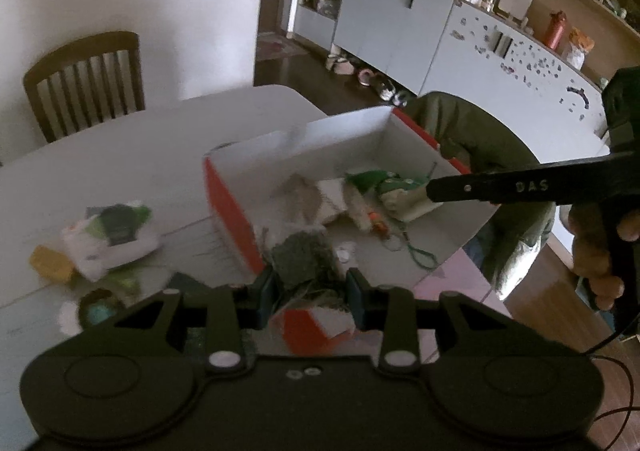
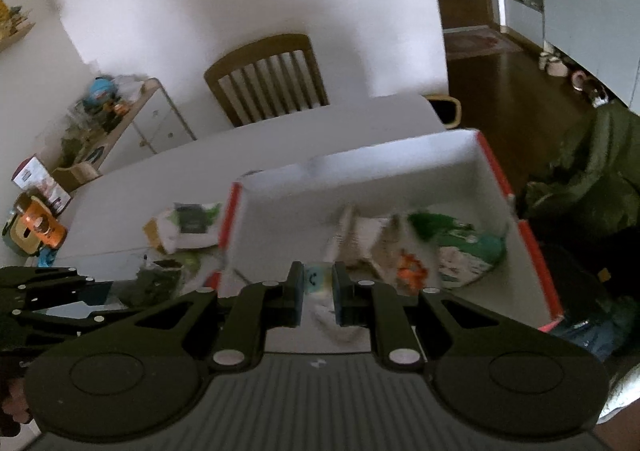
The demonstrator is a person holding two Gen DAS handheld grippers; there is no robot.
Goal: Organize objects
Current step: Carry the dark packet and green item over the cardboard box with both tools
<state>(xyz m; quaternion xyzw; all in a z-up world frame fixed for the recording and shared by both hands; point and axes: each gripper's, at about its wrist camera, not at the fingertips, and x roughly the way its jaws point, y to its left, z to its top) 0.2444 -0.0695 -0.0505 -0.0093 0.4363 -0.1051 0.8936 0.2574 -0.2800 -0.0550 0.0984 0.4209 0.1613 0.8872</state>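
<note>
Left gripper (image 1: 310, 293) clasping dark green mesh pouch (image 1: 306, 257) | right gripper (image 2: 318, 297) pinching small pale item (image 2: 318, 279) | both nearing orange-sided white box (image 1: 228, 195) | next: releasing inside.

The left gripper (image 1: 311, 293) is clamped on a dark, scouring-pad-like bundle (image 1: 306, 261) held between its blue-padded fingers (image 1: 265, 293), above the near corner of an orange-and-white box (image 1: 228, 195). The box stands on a white table (image 1: 132, 143) and holds a green packet (image 1: 384, 181), a greyish cloth (image 1: 300, 195) and an orange-tipped item (image 1: 378, 225), all blurred. Left of the box lie a white-and-green pouch (image 1: 114, 235) and a yellow piece (image 1: 52, 263). At the right edge a hand (image 1: 598, 251) grips the right gripper (image 1: 434, 191), which reaches over the box. A wooden chair (image 1: 86, 81) stands beyond the table.
</note>
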